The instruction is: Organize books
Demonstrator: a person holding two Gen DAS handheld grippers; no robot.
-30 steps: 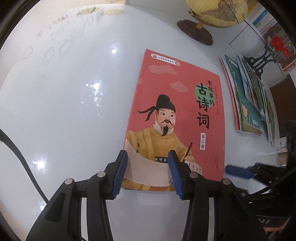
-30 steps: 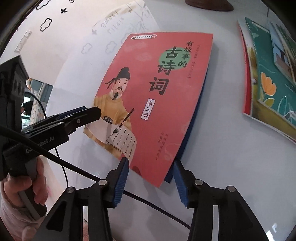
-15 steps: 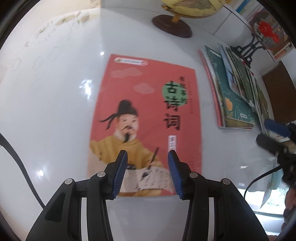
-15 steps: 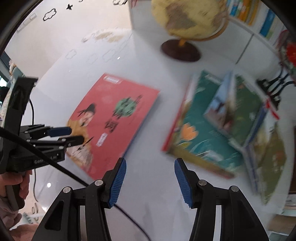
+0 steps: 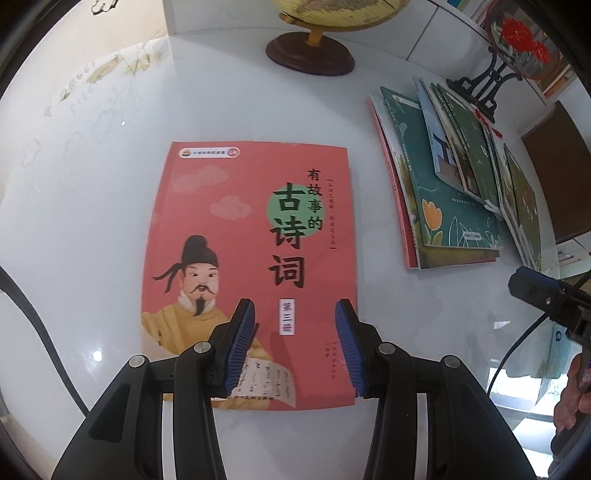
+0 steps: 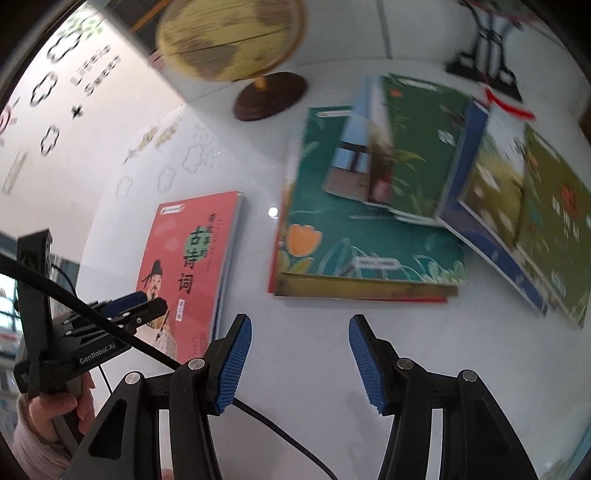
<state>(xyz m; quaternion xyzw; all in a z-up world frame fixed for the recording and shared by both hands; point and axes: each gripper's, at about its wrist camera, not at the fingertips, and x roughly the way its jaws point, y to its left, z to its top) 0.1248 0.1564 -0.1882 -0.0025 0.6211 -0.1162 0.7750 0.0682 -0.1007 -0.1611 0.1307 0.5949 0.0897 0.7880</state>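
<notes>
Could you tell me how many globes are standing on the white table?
1. The globe stands on its round brown base at the far edge of the table, beyond the red book and left of the book pile.

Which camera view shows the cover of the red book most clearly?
The left wrist view: the red book lies flat, sharp and nearly whole. The right wrist view shows it small, slanted, blurred, partly behind the left gripper.

Right gripper (image 6: 300,356) open, empty, bottom centre; red book (image 6: 192,266) centre-left, green book pile (image 6: 373,221) centre-right, globe (image 6: 236,40) top.
</notes>
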